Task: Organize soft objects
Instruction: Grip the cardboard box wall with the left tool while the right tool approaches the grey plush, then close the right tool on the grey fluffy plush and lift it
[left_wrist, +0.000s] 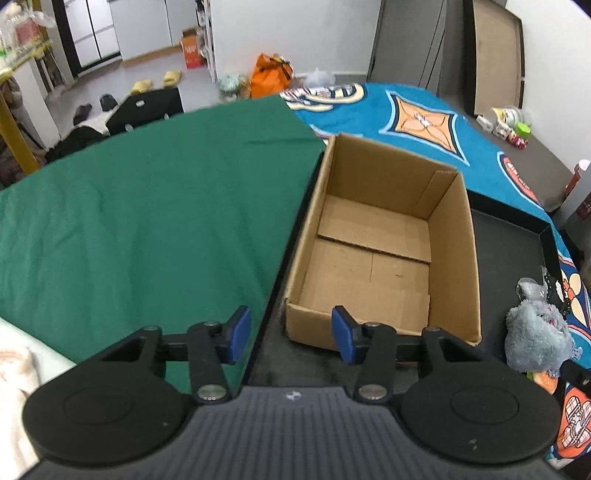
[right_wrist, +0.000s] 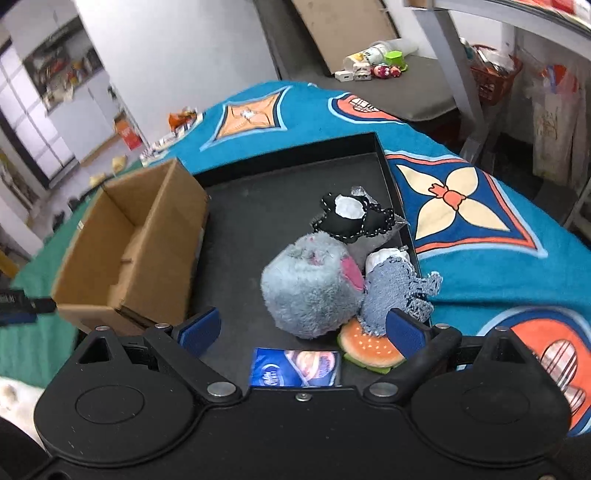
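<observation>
An empty cardboard box (left_wrist: 384, 251) is seen standing at the left end of a black tray (right_wrist: 280, 206), beside a green cloth (left_wrist: 147, 206). The soft toys are piled at the tray's right side: a grey plush ball (right_wrist: 310, 288), a denim piece (right_wrist: 399, 291), a black-and-white pouch (right_wrist: 351, 216) and a burger toy (right_wrist: 369, 349), with a blue packet (right_wrist: 295, 367) nearby. The left gripper (left_wrist: 290, 338) is held partly open with nothing between its jaws, and the right gripper (right_wrist: 303, 332) is held open and empty before the toys.

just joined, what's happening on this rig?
A person holds two tongs over a black tray. Nothing is gripped yet: the left tongs are open near an empty cardboard box; the right tongs are open above a pile of soft toys, nearest a grey plush.
</observation>
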